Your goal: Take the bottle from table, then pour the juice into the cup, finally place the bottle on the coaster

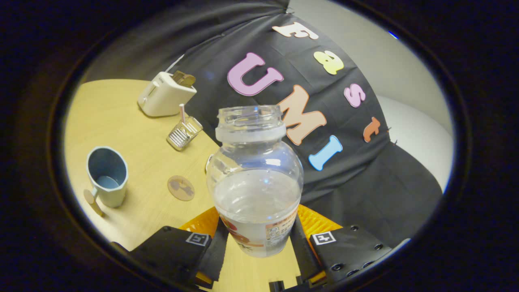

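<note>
Clamped between both fingers of the tongs (259, 239), the bottle (255, 178) stands lidless and about half full of clear liquid, held above the tabletop (134, 121). Beyond the fingers to the left, a blue cup (107, 175) rests on the wood with a small round coaster (181, 187) just beside it. Farther back sit a little metal rack (184, 133) holding a striped straw and a cream toaster (166, 94) near the dark cloth wall.

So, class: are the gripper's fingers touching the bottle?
Touching: the gripper view shows both fingers pressed against the bottle sides, no gap, gripper shut on it.
</note>
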Tool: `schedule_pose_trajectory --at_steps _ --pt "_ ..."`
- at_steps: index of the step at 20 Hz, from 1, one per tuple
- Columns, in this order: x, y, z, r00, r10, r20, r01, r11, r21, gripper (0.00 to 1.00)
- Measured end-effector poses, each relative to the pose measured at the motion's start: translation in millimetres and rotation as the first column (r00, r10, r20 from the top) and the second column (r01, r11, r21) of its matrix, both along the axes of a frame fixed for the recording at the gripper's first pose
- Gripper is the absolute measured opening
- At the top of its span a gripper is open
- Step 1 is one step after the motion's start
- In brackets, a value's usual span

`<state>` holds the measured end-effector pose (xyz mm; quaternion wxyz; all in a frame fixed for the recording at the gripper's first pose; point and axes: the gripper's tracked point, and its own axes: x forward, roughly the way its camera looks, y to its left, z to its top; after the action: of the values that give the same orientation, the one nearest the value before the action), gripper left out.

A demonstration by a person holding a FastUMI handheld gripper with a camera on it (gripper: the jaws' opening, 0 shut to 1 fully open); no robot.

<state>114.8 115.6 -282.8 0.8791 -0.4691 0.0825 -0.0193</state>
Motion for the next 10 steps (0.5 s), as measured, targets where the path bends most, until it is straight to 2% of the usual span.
schedule_pose_trajectory --at_steps 4,10 --pt "3 12 -17 0.999 0.046 -0.014 -0.048 0.990 -0.132 0.77" --pt "4 28 -36 0.993 0.112 -0.040 -0.119 0.964 -0.238 0.77"
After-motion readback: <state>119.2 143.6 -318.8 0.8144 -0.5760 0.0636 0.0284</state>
